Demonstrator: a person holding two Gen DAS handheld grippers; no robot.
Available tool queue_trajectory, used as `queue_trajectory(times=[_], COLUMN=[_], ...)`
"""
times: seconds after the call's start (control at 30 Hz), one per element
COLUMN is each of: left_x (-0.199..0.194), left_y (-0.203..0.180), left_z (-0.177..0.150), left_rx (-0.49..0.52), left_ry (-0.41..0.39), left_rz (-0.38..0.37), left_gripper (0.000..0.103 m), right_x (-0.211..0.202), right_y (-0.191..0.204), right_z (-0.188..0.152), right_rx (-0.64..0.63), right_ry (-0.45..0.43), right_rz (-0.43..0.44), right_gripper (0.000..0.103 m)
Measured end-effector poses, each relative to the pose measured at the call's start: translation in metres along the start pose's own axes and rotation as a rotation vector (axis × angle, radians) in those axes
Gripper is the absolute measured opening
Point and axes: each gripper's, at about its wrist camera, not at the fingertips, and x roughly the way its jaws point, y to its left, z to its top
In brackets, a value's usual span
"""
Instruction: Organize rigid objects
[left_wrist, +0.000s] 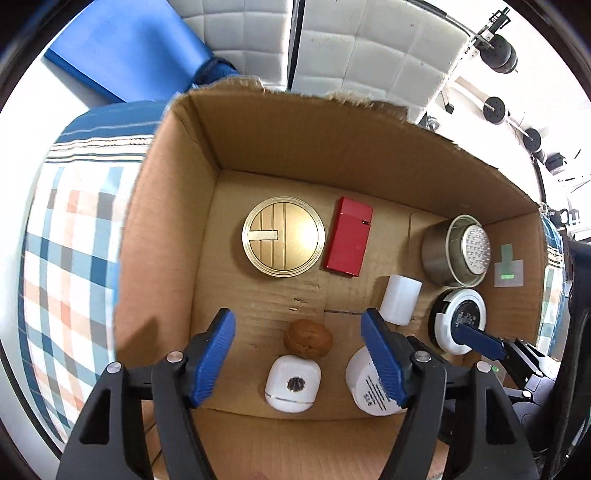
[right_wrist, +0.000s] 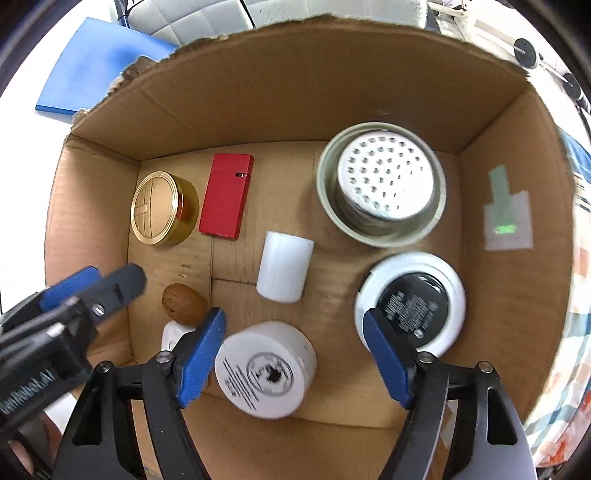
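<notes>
A cardboard box (left_wrist: 303, 147) (right_wrist: 295, 96) holds several rigid objects: a gold round tin (left_wrist: 283, 236) (right_wrist: 159, 208), a red lighter (left_wrist: 349, 236) (right_wrist: 226, 195), a metal perforated cup (left_wrist: 456, 251) (right_wrist: 382, 184), a white cylinder (left_wrist: 400, 299) (right_wrist: 284, 271), a black-and-white round case (left_wrist: 460, 319) (right_wrist: 410, 299), a walnut (left_wrist: 308, 338) (right_wrist: 183, 304), a small white case (left_wrist: 293, 382) and a white round jar (left_wrist: 371, 384) (right_wrist: 266, 373). My left gripper (left_wrist: 299, 354) is open above the walnut and small case. My right gripper (right_wrist: 293, 350) is open over the jar.
The box rests on a plaid blue, white and orange bedcover (left_wrist: 62, 266). A blue pillow (left_wrist: 129, 48) (right_wrist: 96, 62) lies behind it, by a white padded headboard (left_wrist: 351, 48). A green-lit tape patch (right_wrist: 508, 221) is on the box's right wall.
</notes>
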Motion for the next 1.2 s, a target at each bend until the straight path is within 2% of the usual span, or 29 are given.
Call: queue_trajectory(times=[0.03, 0.1, 0.2, 0.27, 0.37, 0.67, 0.8, 0.97, 1.13, 1.2], left_x=[-0.005, -0.015, -0.027, -0.035, -0.05, -0.104, -0.127, -0.169, -0.212, -0.227], left_y=[0.0, 0.001, -0.004, -0.012, -0.016, -0.035, -0.038, -0.048, -0.062, -0.064], left_z=[-0.002, -0.011, -0.025, -0.032, -0.039, -0.062, -0.077, -0.105, -0.138, -0.147], left_rx=[0.003, 0.006, 0.015, 0.028, 0.041, 0.081, 0.09, 0.122, 0.158, 0.16], left_ry=[-0.006, -0.031, -0.058, -0.07, -0.1, -0.2, -0.238, -0.305, -0.373, -0.393], left_rz=[0.008, 0.018, 0.029, 0.039, 0.039, 0.062, 0.072, 0.097, 0.091, 0.089], left_gripper=[0.077, 0.093, 0.095, 0.103, 0.103, 0.103, 0.103, 0.103, 0.103, 0.103], right_x=[-0.004, -0.014, -0.031, -0.041, -0.063, -0.123, -0.148, -0.195, -0.247, -0.264], right_y=[-0.003, -0.002, -0.007, -0.009, -0.015, -0.023, -0.028, -0.03, -0.028, -0.026], right_z=[-0.003, -0.011, -0.023, -0.03, -0.044, -0.08, -0.098, -0.138, -0.185, -0.198], right_rx=[0.002, 0.004, 0.011, 0.016, 0.027, 0.053, 0.084, 0.102, 0.12, 0.117], right_ry=[-0.006, -0.019, -0.051, -0.07, -0.106, -0.207, -0.232, -0.295, -0.37, -0.398], right_rz=[-0.009, -0.038, -0.088, -0.109, -0.132, -0.158, -0.125, -0.105, -0.08, -0.094], right_gripper=[0.08, 0.088, 0.093, 0.098, 0.103, 0.103, 0.103, 0.103, 0.103, 0.103])
